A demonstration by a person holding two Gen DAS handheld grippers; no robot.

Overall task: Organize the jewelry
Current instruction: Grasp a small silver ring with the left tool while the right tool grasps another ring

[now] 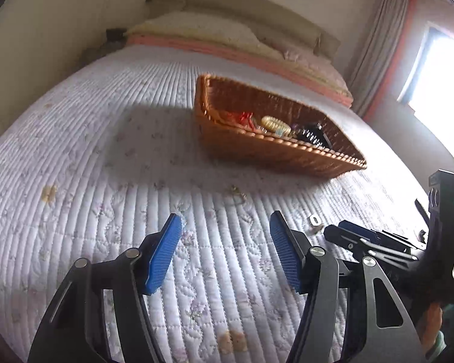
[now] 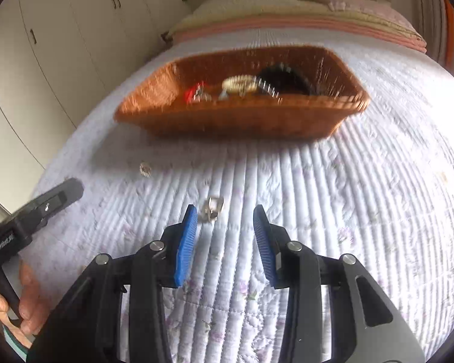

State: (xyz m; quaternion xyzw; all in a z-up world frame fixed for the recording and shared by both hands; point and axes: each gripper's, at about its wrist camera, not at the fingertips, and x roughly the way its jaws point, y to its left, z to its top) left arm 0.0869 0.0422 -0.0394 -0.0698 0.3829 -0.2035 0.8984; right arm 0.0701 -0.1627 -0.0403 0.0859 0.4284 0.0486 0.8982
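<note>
Quilted bed (image 1: 106, 151) bearing wicker basket (image 1: 257, 148), two small trinkets (image 2: 212, 208).

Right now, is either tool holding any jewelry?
No. The left tool and right tool are both open and empty above the bedspread.

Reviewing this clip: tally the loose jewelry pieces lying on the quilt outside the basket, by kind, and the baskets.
Small silver metal pieces on the white quilt: 2
Brown woven wicker basket: 1
Total: 3
</note>
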